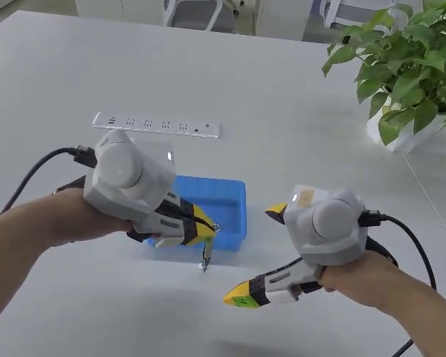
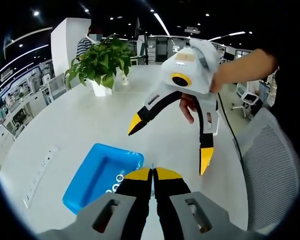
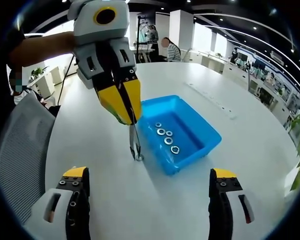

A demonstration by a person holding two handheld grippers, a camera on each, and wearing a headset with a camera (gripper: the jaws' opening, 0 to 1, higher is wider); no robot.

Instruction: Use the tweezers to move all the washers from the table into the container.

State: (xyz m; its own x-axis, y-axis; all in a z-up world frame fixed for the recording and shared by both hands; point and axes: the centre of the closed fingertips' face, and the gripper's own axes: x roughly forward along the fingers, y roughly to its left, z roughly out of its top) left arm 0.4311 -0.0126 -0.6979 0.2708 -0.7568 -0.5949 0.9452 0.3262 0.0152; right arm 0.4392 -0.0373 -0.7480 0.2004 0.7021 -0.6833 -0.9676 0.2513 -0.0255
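White surface (image 1: 282, 89), blue tray (image 3: 200, 145): left tool (image 2: 152, 172) clamps springy tweezers (image 3: 135, 142) tip-down at a washer (image 3: 139, 158), probably light and slippery; best pinched across its rim. Right tool (image 3: 149, 173) gapes empty.

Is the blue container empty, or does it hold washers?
Not empty: several washers lie on the container floor, seen in the right gripper view.

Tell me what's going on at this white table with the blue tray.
A person holds a gripper in each hand. The left gripper is shut on thin metal tweezers, whose tips point down at a small metal washer on the white table, just outside the blue plastic tray. Five washers lie in the tray. The right gripper hangs open nearby, holding nothing.
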